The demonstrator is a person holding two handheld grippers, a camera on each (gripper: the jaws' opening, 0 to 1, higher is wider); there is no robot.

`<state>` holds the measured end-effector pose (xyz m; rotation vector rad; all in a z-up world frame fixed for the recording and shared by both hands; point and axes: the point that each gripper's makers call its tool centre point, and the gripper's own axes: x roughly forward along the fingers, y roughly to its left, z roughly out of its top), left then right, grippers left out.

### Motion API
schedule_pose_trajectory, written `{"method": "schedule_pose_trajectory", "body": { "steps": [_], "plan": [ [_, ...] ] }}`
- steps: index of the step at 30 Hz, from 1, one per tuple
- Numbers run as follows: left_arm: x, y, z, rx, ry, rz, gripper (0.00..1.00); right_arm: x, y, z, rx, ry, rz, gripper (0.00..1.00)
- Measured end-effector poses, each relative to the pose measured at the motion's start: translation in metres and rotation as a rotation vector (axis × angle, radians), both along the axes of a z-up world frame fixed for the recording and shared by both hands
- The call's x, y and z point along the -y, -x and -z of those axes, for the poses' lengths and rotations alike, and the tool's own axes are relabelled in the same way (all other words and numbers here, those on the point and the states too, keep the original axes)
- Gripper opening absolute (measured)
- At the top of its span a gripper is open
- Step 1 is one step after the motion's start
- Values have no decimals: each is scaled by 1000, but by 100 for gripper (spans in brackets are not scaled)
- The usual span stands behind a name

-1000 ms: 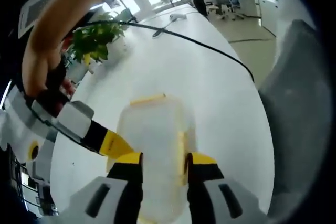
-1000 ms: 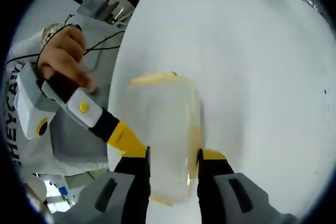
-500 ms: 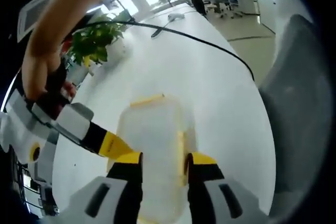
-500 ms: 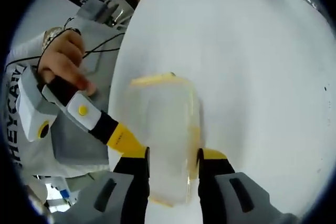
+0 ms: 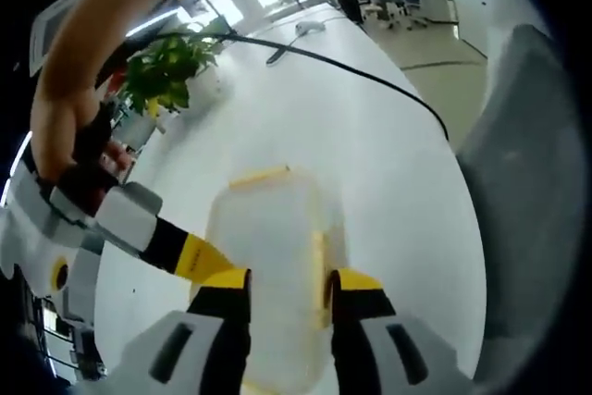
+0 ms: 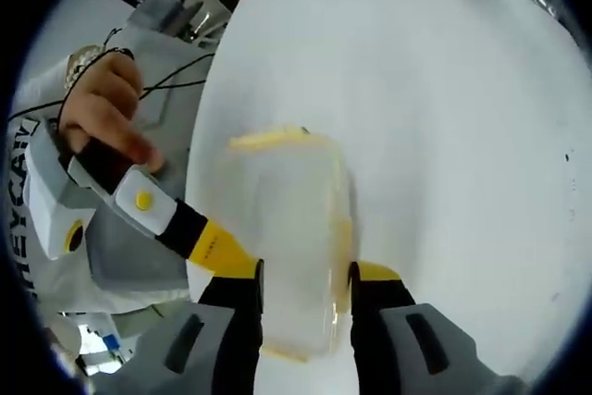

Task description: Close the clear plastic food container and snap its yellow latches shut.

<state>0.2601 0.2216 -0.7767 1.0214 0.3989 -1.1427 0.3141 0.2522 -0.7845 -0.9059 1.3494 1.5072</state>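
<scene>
Your left gripper (image 5: 287,289) has its jaws set against the two long sides of the clear container (image 5: 268,256); your right gripper (image 6: 305,284) clamps it the same way from the opposite end. The lid looks seated. A side latch (image 5: 320,261) lies at 3 o'clock, the end latch (image 5: 262,176) at 12 o'clock; whether either has clicked I cannot tell. The white table (image 5: 370,154) runs beyond.

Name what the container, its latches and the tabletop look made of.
Container: clear, slightly frosted plastic; the white table shows through it. Latches: opaque yellow plastic, it seems, smooth-looking. Table: smooth white top, faint sheen, likely laminate; the material is uncertain.
</scene>
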Motion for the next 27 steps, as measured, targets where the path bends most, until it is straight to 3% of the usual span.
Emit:
{"method": "schedule_pose_trajectory", "body": {
  "steps": [18, 27],
  "plan": [
    [-4, -2, 0, 23, -42, 26, 28, -3, -4, -6, 113, -59, 8, 33],
    [-5, -2, 0, 40, -88, 54, 29, 1, -10, -8, 183, -91, 103, 37]
  ]
}}
